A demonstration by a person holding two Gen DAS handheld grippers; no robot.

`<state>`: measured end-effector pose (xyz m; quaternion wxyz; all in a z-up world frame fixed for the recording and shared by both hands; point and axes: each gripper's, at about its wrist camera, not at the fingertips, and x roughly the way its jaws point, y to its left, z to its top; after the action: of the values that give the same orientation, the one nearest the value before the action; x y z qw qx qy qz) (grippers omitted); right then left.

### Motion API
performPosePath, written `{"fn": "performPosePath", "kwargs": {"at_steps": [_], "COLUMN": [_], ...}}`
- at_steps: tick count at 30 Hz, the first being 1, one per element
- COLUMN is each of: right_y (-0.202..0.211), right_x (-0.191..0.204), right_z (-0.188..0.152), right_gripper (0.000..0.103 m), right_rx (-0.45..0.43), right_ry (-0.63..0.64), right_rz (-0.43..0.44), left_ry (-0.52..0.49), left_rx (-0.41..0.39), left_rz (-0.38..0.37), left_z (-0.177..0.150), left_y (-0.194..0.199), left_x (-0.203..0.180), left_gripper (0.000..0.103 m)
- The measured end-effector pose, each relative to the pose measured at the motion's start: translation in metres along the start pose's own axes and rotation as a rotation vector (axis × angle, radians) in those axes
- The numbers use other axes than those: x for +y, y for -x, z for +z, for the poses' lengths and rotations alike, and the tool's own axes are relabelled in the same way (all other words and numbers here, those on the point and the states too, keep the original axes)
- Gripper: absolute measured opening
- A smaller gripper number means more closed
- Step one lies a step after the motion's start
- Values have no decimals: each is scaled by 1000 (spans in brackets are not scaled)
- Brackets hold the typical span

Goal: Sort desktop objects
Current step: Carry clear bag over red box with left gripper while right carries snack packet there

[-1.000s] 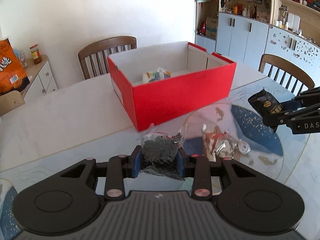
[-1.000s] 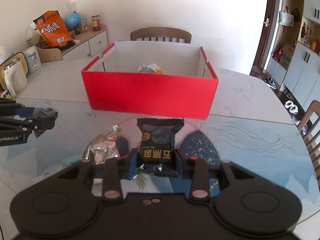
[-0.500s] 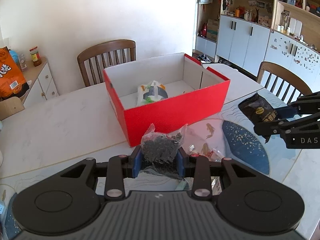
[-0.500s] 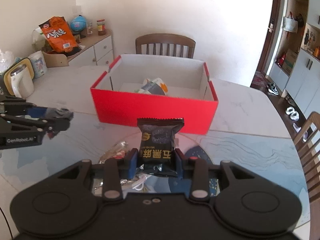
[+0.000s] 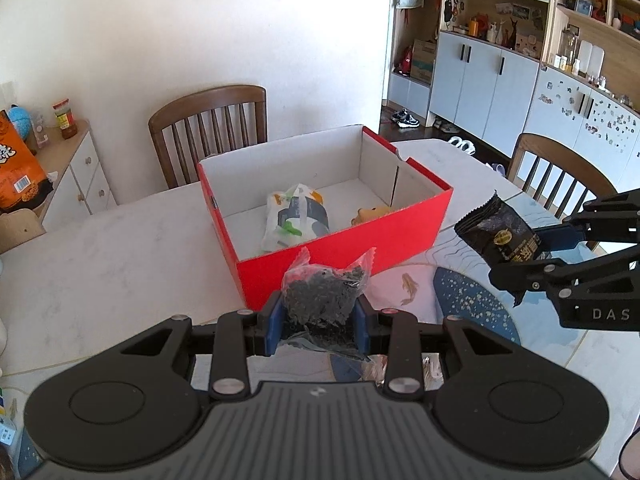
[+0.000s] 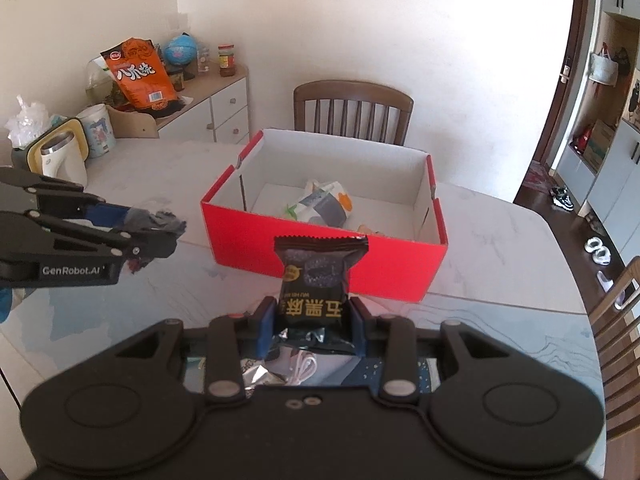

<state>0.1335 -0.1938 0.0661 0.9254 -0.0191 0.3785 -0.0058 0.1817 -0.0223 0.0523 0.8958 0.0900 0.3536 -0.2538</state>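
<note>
An open red box stands on the table and holds a white snack bag and a small orange item. My left gripper is shut on a clear bag of dark dried bits, held above the table in front of the box. My right gripper is shut on a black snack packet, held in the air to the right front of the box.
A silver foil packet and a white cable lie on the table below the grippers. Wooden chairs stand behind and right of the table. A kettle and a sideboard with an orange bag are at the left.
Both grippers have risen with their bags and moved closer to the box, so more of its inside shows. The foil packet has dropped below the grippers in view.
</note>
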Motion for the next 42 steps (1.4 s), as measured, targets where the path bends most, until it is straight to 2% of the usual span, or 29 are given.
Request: {"fn": "performPosePath", "kwargs": {"at_steps": [14,19,30,34,42], "right_y": [-9,-22,-49,-58,-76], "right_x": [-21,-30,-49,-56,-67], "right_z": [34,44,65,76,91], "right_gripper": [37,37,37,37,37], "right_rx": [-4,9,41,48,65], "right_ry": [7,-14,-64,-75,-83], "right_rz": [21,26,13,14,23], "left_ry": [19,37,107,142,128], "left_rx": [4,8,47,65,101], "left_rz": [-7,16,76,75,83], "left_z": [41,56,85,97,117], "left_y": [-14,-28,-58,-68,-87], "left_x": [2,0,3,9,16], "left_gripper": [34,34,34,34,34]}}
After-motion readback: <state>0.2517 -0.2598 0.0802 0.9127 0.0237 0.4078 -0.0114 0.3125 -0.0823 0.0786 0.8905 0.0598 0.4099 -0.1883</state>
